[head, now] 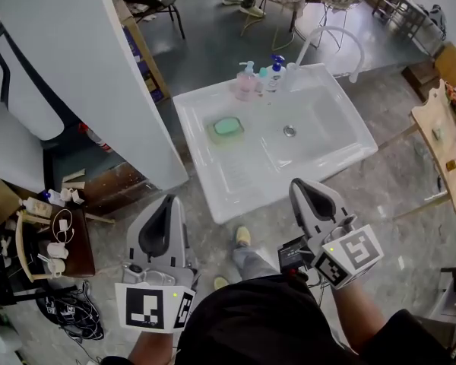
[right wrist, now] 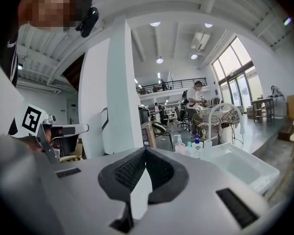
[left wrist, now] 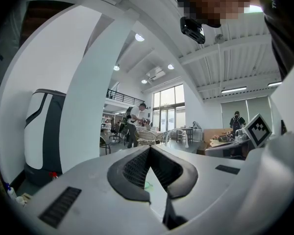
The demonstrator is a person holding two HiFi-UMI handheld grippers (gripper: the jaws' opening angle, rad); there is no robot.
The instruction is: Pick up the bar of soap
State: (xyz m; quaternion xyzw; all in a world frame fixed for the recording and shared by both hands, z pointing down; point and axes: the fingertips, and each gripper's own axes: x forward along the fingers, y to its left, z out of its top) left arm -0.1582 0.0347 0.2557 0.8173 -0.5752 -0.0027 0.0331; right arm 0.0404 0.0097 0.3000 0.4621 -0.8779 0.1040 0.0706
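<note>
The green bar of soap (head: 228,126) lies in a pale dish on the left side of the white sink (head: 330,147). Through the slit under the left jaws it shows as a small green patch (left wrist: 147,184). My left gripper (head: 169,199) hovers short of the sink's near left corner, jaws together, nothing in them. My right gripper (head: 301,182) hangs over the sink's near edge, tips meeting, also holding nothing. Seen from the right gripper (right wrist: 145,151), the sink (right wrist: 237,165) lies ahead to the right. Both grippers are well apart from the soap.
Soap-dispenser bottles (head: 247,80) and a curved white tap (head: 330,40) stand at the sink's back rim. A broad white pillar (head: 99,74) rises close on the left. A cluttered low table (head: 57,238) sits far left and a wooden table (head: 441,143) far right. My shoe (head: 243,236) is below the sink.
</note>
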